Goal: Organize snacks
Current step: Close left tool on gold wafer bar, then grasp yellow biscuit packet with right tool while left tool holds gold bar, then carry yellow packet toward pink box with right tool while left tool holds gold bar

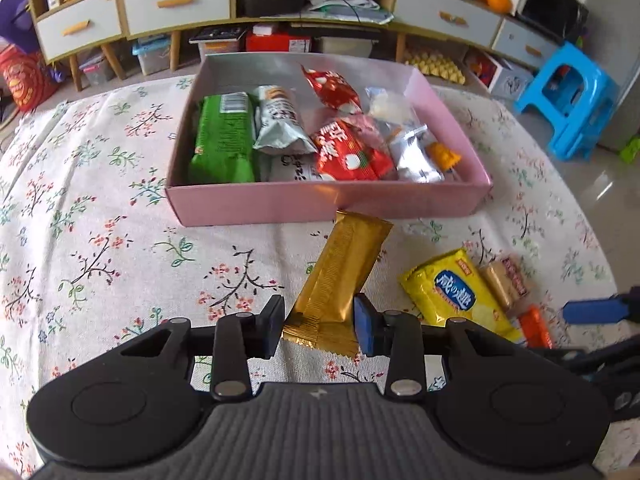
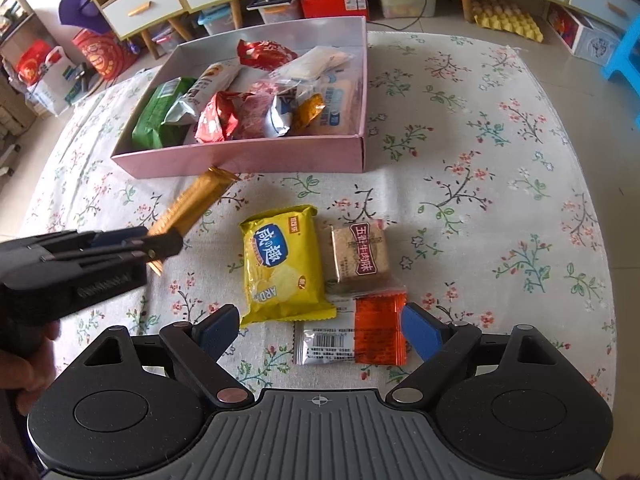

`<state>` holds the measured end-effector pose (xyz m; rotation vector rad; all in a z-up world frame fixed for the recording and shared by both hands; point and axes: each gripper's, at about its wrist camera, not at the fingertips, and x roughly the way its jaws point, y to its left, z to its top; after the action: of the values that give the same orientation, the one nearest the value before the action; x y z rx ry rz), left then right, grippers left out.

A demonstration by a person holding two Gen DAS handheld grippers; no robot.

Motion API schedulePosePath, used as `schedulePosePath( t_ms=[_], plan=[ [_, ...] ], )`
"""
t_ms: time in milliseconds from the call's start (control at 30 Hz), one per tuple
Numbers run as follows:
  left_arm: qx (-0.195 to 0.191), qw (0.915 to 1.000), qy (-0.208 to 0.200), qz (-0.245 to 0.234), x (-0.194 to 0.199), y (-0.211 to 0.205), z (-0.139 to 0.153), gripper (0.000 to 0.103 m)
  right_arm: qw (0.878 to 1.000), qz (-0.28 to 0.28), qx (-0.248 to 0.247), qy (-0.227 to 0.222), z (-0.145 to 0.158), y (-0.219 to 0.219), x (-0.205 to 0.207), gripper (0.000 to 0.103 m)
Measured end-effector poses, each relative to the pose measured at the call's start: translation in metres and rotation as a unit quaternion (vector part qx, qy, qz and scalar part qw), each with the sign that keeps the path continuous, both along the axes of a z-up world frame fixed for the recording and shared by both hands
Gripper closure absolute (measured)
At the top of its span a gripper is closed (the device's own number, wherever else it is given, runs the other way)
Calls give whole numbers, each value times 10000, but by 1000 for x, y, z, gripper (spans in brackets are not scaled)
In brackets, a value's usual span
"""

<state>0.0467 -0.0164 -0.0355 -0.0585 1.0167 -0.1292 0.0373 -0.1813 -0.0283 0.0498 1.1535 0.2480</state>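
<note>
Covering the whole table is a cloth (image 2: pixel 500 152) of pale woven fabric printed with small flower sprigs, wrinkled in soft folds. On it sits a shallow pink box (image 1: pixel 320 204), a smooth card rectangle with a pale lining; its far corners are bent by the lens. Inside lie crinkled foil and plastic packs: a green pack (image 1: pixel 224 136), a silver pack (image 1: pixel 278 122), two red ones, a clear pouch and a small orange sweet. They overlap, so several are half buried and their print is hard to read.

In front of the box, a yellow pack (image 2: pixel 282 264) lies flat, glossy, pillow-shaped with zigzag ends. Just beside it is a square brown biscuit (image 2: pixel 360 254) in clear wrap, and nearer the camera an orange pack (image 2: pixel 380 330) with a white barcoded end; from the left wrist view this one is mostly cut off behind the yellow pack.

The gold bar (image 1: pixel 344 280), a long ribbed foil wrapper, is pinched at its lower end by the left gripper (image 1: pixel 318 322), whose jaws are closed narrow on it; the bar slants up toward the box's near wall and appears, though the angle is poor, to be clear of the cloth. A hand (image 2: pixel 24 364) grips that tool's handle at the frame edge, only partly seen.

The right gripper (image 2: pixel 320 330) points steeply down over the orange pack, its blue pads (image 2: pixel 420 334) spread wide, the pack between them, touching nothing as far as can be told.
</note>
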Motion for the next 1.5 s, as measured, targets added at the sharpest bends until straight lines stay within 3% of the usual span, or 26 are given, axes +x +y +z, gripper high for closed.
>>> schedulePosePath(
  t_ms=[300,567,600,700,1067,1500],
  plan=[
    [-438,9988,-193,56,-3,8,21,69,9984,477,-3,-320,-9,31,-10,13],
    [-570,9979,-273,122,1,16,22,69,9977,388,-166,-540,-27,36,-1,18],
    [-574,9979,-276,134,2,16,22,69,9973,380,-201,-590,-28,36,-1,21],
    [-609,9975,-319,168,3,20,23,69,9968,449,-329,-565,-29,41,0,52],
    [-653,9967,-431,228,3,27,27,69,9976,223,238,-605,0,38,-7,55],
    [-674,9961,-505,259,4,30,28,69,9969,-181,546,-538,10,18,2,55]
  ],
)
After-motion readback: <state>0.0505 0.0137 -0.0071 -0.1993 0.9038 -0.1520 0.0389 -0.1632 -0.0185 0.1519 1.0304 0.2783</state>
